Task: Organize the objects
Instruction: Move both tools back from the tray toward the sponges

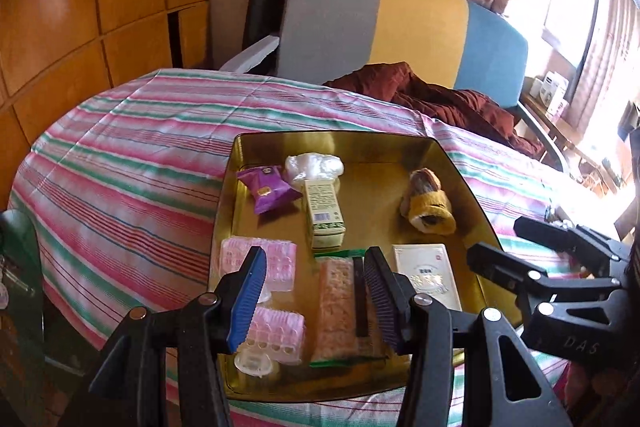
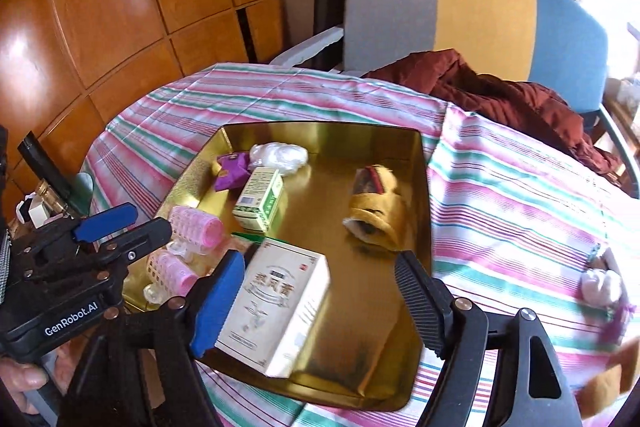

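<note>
Both grippers hang over a shallow gold tray [image 1: 460, 179] on the striped bedcover [image 1: 120, 163], which seems to be the collecting place for loose items. The left gripper [image 1: 316, 299] has its fingers spread wide and grips nothing; between them, under the tips, lies a flat clear packet of pinkish-orange contents [image 1: 336, 307] with a dark strip along its right side, and just outside the left finger sit pink hair rollers [image 1: 276, 331]. The right gripper [image 2: 320, 303] is also wide open. A white box with printed characters [image 2: 276, 307] lies tilted between its fingers, close against the blue pad of the left finger [image 2: 218, 303]; whether the pad actually touches it cannot be told, and the box's lower edge is blurred, so it is probably loose rather than gripped. Beyond both sets of fingertips, farther into the tray, are a green-and-cream carton [image 1: 324, 215], a purple snack packet [image 1: 266, 189], a crumpled clear bag [image 1: 314, 165] and a yellow knitted piece [image 1: 430, 211]. A small pale bundle [image 2: 602, 287] rests on the cover well to the right of the right fingers, outside the tray, so it is likely not yet gathered.
</note>
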The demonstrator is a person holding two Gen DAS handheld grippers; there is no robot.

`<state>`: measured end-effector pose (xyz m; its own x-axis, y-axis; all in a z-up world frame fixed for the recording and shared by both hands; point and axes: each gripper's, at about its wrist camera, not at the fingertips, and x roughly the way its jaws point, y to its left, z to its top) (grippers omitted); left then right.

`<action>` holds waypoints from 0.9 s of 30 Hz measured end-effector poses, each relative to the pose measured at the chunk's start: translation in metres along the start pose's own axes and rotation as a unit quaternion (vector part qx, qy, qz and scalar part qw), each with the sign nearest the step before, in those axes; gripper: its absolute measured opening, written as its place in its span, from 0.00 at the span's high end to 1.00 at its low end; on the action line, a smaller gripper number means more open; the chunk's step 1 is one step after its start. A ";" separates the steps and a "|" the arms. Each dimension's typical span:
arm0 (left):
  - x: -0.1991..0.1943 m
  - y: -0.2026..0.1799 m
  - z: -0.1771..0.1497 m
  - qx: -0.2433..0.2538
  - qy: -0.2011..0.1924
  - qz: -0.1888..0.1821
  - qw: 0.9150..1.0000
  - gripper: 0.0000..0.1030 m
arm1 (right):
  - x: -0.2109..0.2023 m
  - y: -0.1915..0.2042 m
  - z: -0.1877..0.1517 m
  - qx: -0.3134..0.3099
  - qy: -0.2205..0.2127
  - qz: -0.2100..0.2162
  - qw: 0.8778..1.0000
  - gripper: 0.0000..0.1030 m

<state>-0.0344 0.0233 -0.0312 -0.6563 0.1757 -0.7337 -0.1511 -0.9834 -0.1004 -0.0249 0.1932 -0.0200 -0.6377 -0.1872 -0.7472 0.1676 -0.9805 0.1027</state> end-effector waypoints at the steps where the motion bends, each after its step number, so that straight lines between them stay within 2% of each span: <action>1: -0.001 -0.003 -0.001 0.005 -0.001 0.000 1.000 0.50 | -0.003 -0.003 -0.001 0.002 -0.002 -0.002 1.000 0.24; 15: -0.011 -0.049 -0.006 0.064 -0.005 -0.024 0.998 0.50 | -0.033 -0.065 -0.024 0.064 -0.014 -0.052 0.996 0.18; 17: -0.011 -0.056 -0.007 0.071 -0.003 -0.028 0.997 0.50 | -0.037 -0.075 -0.027 0.075 -0.015 -0.058 0.995 0.11; 19: -0.010 -0.062 -0.008 0.078 0.000 -0.033 0.996 0.50 | -0.041 -0.086 -0.031 0.085 -0.016 -0.065 0.994 0.09; 27: -0.008 -0.097 -0.010 0.114 0.012 -0.075 0.991 0.50 | -0.066 -0.147 -0.053 0.133 -0.010 -0.123 0.983 0.05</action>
<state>-0.0068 0.1171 -0.0219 -0.5957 0.3157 -0.7386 -0.4107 -0.9100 -0.0578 0.0325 0.3533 -0.0206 -0.6497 0.0594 -0.7579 -0.1949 -0.9766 0.0905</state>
